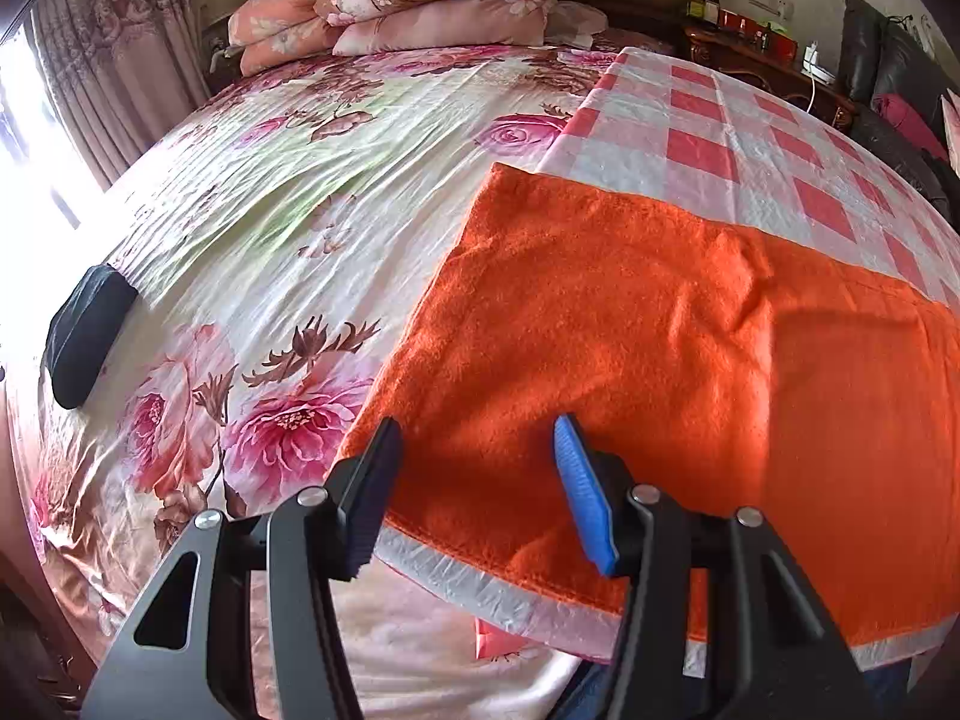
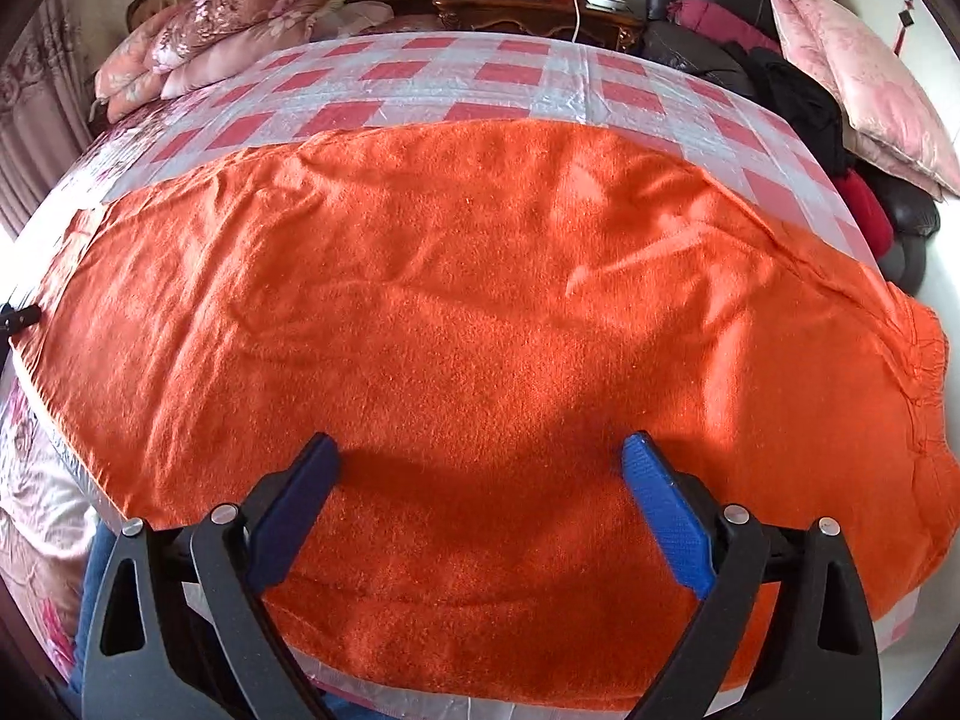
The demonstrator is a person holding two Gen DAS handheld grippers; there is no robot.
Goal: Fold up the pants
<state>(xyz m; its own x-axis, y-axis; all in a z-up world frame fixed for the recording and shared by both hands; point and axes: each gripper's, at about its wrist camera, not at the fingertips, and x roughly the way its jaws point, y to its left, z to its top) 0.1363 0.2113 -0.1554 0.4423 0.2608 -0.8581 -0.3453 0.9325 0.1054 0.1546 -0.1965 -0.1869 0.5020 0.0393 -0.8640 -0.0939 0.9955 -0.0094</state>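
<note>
Bed [image 1: 252, 228], flowered sheet; dark bundle [image 1: 84, 336] at its left edge. Checked plastic cloth [image 1: 720, 120] covers the bed's right part; orange pants [image 2: 480, 300] lie flat on it along the near edge. Left gripper [image 1: 480, 450] hovers over the pants' left end, fingers apart, empty. Right gripper [image 2: 480, 462] over the middle, fingers apart, empty. Fabric looks fleecy, soft, light; should drape, not slip. Best hold: near corners or hem. Waistband gathers at far right; legs indistinguishable, far-right end cut off.
</note>
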